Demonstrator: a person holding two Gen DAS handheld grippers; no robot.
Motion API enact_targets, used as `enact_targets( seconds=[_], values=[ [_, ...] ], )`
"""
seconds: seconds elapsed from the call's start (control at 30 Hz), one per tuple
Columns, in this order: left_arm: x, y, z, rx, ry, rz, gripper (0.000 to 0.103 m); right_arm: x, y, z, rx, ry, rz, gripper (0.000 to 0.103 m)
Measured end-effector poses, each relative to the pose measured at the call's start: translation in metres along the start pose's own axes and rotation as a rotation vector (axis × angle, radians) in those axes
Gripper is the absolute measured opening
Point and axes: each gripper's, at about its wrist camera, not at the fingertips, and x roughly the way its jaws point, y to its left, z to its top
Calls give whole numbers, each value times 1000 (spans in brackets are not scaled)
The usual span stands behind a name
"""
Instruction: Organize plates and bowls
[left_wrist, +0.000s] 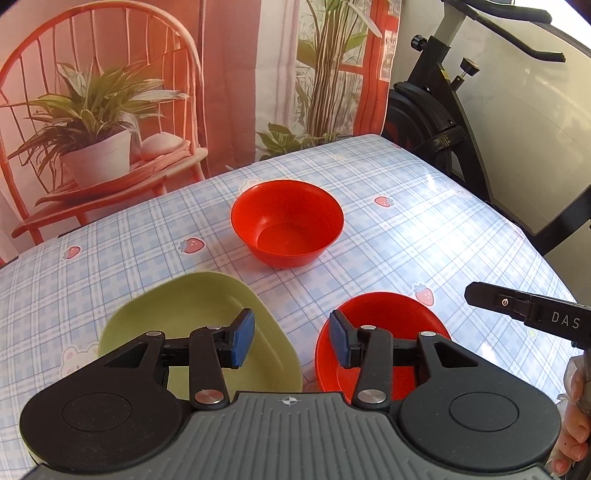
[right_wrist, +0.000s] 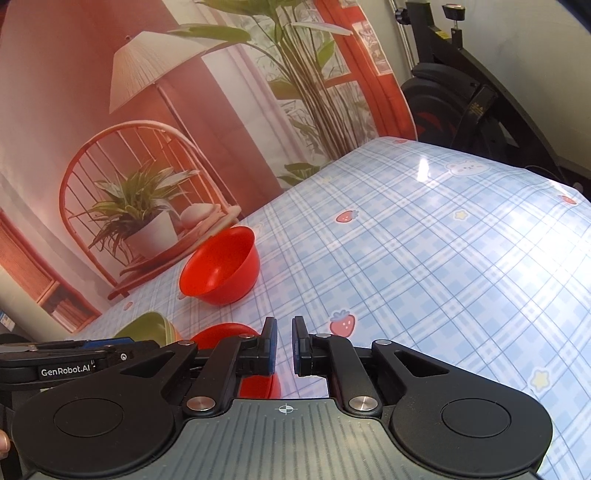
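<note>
Three dishes sit before me: nearest, a green plate (left_wrist: 199, 332) and a red plate (left_wrist: 384, 332) side by side, farther off a red bowl (left_wrist: 287, 227). My left gripper (left_wrist: 291, 339) hangs partly open above them, empty; my right gripper (right_wrist: 284, 345) is almost shut on nothing. Blue plaid tablecloth (left_wrist: 406, 251), printed backdrop (left_wrist: 147, 92) behind; only the right view shows the lamp (right_wrist: 155, 70) on it
</note>
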Motion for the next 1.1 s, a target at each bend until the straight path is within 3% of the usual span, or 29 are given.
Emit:
enact_targets(
  seconds=[0.2, 0.43, 0.7, 0.9, 1.1],
  values=[
    [-29, 30, 25, -78, -119, 41, 46, -7, 8, 26, -52, -56, -9, 9],
    [-21, 45, 40, -107, -142, 64, 46, 3, 14, 49, -105, -98, 8, 12],
    [28, 41, 50, -151, -76, 14, 45, 47, 17, 66, -115, -15, -2, 13],
    [71, 45, 60, -172, 8, -20, 43, 86, 34, 82, -171, 53, 49, 19],
    [94, 54, 59, -212, 25, -38, 41, 121, 39, 91, -239, 109, 15, 19]
  ],
)
